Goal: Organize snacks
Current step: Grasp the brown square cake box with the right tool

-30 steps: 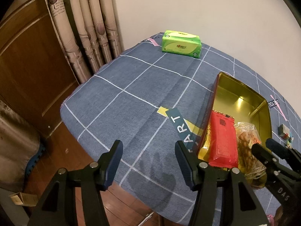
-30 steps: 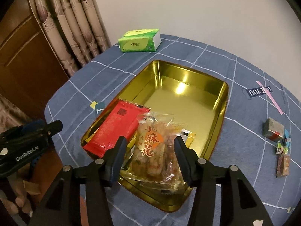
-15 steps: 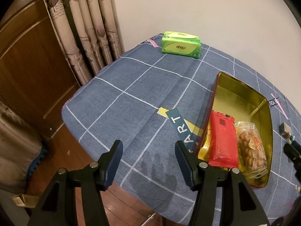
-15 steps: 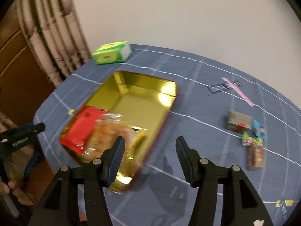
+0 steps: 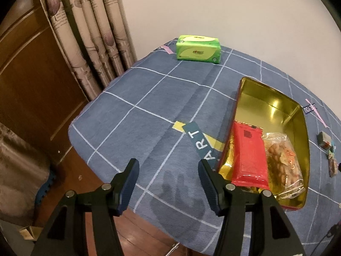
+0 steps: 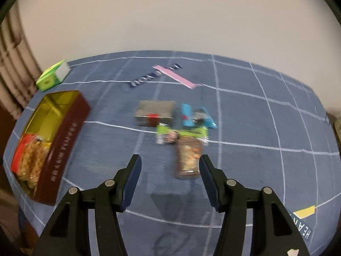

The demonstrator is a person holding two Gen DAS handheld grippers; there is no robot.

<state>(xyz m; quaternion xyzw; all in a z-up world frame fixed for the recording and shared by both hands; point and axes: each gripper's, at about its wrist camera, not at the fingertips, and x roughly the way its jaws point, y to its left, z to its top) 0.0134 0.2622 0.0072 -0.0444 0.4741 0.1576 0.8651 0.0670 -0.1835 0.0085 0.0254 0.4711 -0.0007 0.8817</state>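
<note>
A gold-lined tin tray [image 5: 297, 115] [image 6: 70, 115] sits on the blue checked tablecloth. Inside it lie a red snack pack [image 5: 248, 151] [image 6: 20, 151] and a clear bag of fried snacks [image 5: 281, 160] [image 6: 32, 164]. My left gripper [image 5: 168, 170] hangs open and empty over bare cloth, left of the tray. My right gripper [image 6: 169, 166] is open and empty above the cloth, just short of a brown snack pack [image 6: 188, 160]. Beyond that lie a green pack [image 6: 181, 134], a blue pack [image 6: 191, 115] and a grey-brown box [image 6: 154, 112], all blurred.
A green tissue pack [image 5: 198, 50] [image 6: 52, 77] stands at the table's far edge by the curtains [image 5: 96, 32]. The table edge drops to a wooden floor [image 5: 136, 232] near my left gripper. A wall runs behind the table. A pink strip [image 6: 174, 76] is printed on the cloth.
My right gripper has swung right, away from the tray and the fried-snack bag, to the loose snacks on the cloth. My left gripper has stayed put. The right gripper has left the left wrist view.
</note>
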